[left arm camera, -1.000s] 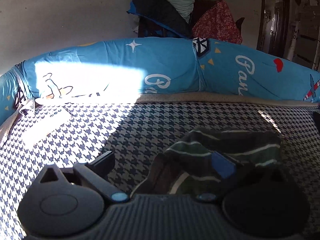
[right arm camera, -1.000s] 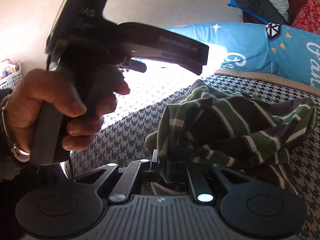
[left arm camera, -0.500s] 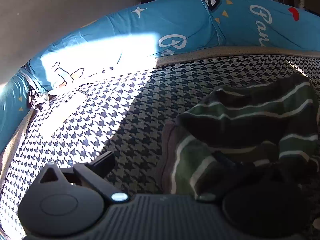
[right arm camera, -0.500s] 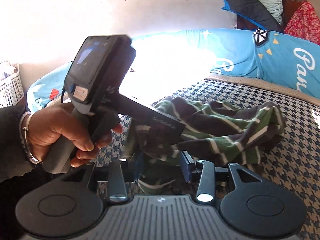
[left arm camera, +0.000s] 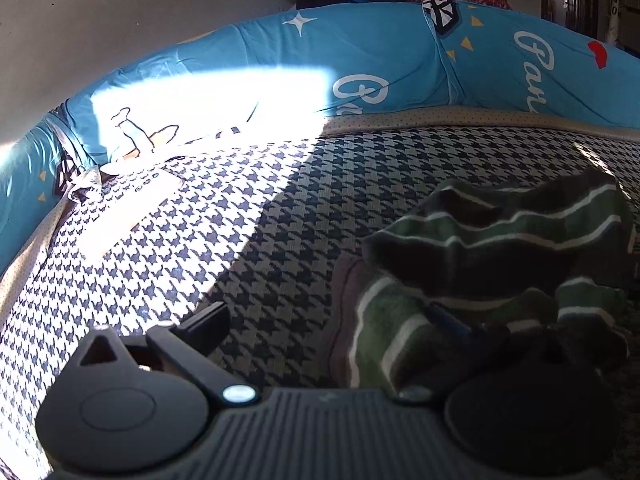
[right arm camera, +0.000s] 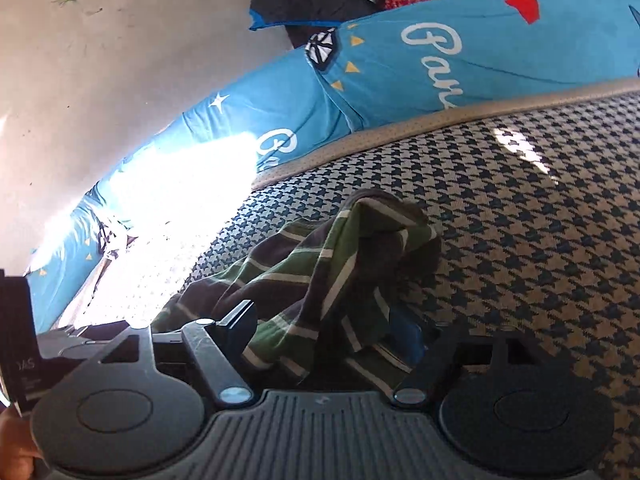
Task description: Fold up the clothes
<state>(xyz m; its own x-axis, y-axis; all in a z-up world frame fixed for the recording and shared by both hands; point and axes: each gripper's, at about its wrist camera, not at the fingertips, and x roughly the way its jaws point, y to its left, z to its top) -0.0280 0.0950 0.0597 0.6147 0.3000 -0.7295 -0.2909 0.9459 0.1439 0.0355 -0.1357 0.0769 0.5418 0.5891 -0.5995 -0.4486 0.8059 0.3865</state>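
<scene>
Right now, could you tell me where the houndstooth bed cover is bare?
Bare patches: left of the green striped garment up to the blue printed bolster, and right of it in the right wrist view. Crowded: beside both grippers, where the garment bunches.

A striped garment (left arm camera: 492,264) in dark green, near-black and thin white bands is seen crumpled into a loose heap on the houndstooth-patterned surface. In the left view it is bunched ahead of the right jaw. In the right view its folds (right arm camera: 328,280) are draped between both jaws.
</scene>
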